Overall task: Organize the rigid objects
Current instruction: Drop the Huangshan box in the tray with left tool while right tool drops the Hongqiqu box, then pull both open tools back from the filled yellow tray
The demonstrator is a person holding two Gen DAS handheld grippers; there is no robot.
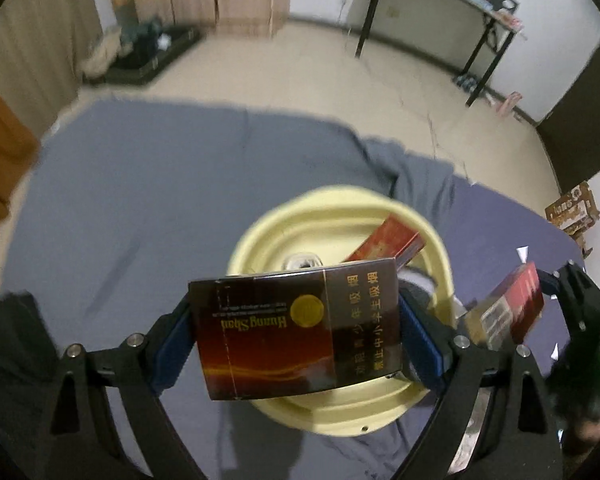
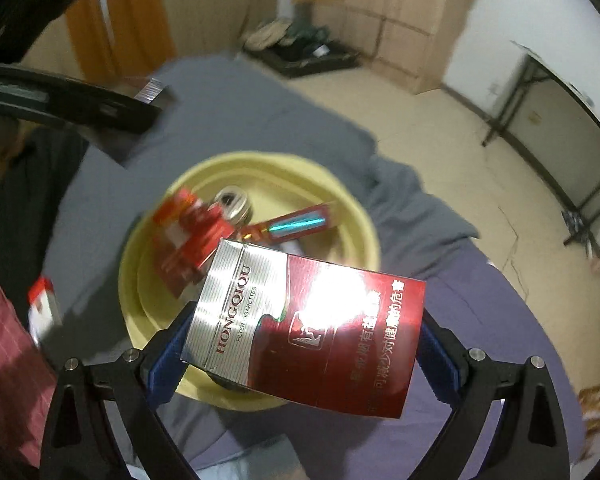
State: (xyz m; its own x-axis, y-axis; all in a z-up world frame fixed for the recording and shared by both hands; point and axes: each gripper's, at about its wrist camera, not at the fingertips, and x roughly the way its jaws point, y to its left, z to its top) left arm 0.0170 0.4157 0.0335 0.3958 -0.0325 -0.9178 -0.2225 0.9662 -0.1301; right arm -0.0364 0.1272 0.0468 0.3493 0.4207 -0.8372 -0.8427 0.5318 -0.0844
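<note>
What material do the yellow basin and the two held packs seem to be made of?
Yellow basin: probably matte moulded plastic, with smooth stepped walls. Dark brown pack in the left gripper: likely printed cardboard, with sharp folded edges. Red and silver pack in the right gripper: glossy cardboard, perhaps film-wrapped, given the strong glare.

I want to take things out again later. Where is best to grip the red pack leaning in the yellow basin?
Grip the red pack across its narrow sides at the raised end, coming from above: it leans on the yellow basin rim, so that end stands free.
</note>
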